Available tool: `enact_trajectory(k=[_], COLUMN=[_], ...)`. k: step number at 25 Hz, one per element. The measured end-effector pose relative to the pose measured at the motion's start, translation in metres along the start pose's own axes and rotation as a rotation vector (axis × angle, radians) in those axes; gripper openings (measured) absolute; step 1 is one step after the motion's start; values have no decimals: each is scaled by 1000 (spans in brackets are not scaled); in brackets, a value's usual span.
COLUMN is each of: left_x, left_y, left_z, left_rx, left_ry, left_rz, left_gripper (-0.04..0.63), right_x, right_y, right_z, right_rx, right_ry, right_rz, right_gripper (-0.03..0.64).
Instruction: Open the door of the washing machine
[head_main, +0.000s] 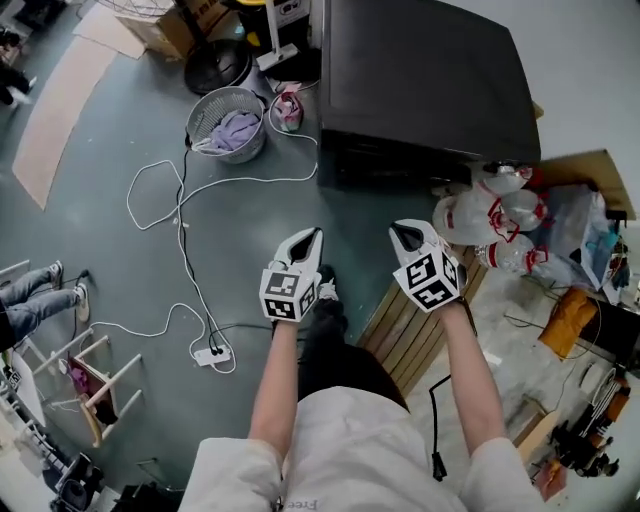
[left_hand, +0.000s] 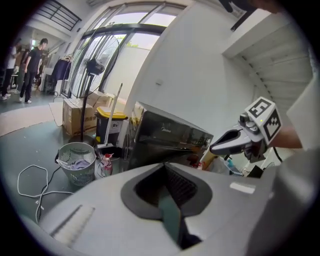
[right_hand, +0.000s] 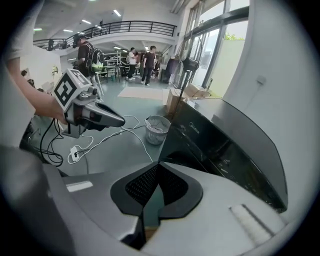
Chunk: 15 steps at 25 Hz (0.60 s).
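The left gripper (head_main: 312, 236) and the right gripper (head_main: 402, 232) are hovering side by side, both clenched on nothing, near the closed dark washing machine (head_main: 420, 80) without touching it.

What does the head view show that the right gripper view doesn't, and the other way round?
Only the head view shows the bagged plastic bottles beside the washing machine and the marker cube on the right tongs. Only the right gripper view shows the tall windows, the balcony railing and people standing far off. Both show the washing machine, the laundry basket, the white cable on the floor and the left tongs, shut.
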<state>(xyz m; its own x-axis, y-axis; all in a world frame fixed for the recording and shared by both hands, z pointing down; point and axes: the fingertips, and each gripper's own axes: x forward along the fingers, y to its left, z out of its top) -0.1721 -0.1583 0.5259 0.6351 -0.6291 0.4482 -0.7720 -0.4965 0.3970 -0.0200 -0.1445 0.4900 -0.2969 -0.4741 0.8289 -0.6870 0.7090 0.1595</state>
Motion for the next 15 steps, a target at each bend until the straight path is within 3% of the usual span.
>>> enact_trajectory(k=[6,15], left_x=[67,142], left_y=[46,75], left_z=[-35,-71], left_rx=[3,72], left_ry=[46,67], left_rz=[-12,-76], left_gripper=[55,55], right_x=[83,173], right_y=[-28,-35], right_z=[-8,-9], right_rx=[37,-243], right_ry=[42,149], right_rz=[-44,-48], right_gripper=[2,2])
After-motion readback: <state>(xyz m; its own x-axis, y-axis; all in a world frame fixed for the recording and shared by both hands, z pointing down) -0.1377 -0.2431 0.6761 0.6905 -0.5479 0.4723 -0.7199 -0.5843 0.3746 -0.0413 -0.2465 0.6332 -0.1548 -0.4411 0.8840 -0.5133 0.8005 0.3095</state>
